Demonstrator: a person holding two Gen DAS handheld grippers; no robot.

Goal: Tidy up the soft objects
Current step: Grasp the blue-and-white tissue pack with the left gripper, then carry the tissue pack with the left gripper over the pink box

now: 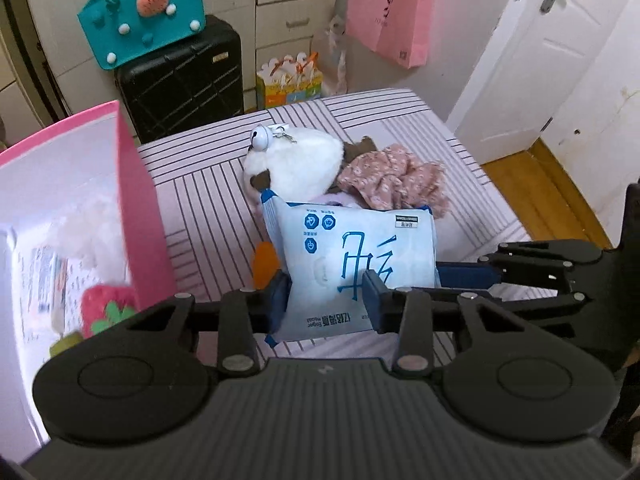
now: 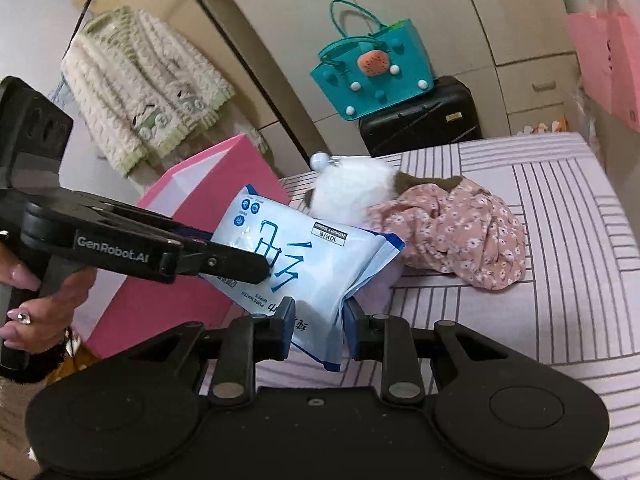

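Wipes pack point(image 1: 356, 256) before plush toy point(image 1: 298, 164), seemingly touching; box point(image 1: 136, 200) left.

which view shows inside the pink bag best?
Left wrist view: it looks down into the open pink bag, showing a red plush and packets inside. Right wrist view shows only the bag's outer pink wall, behind the wipes pack.

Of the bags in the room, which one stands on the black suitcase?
The teal felt handbag with white pompoms; the pink bags hang or stand elsewhere.

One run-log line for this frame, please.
wipes pack gripped by left gripper and right gripper | lifted beside pink bag | plush toy, floral cloth on bed
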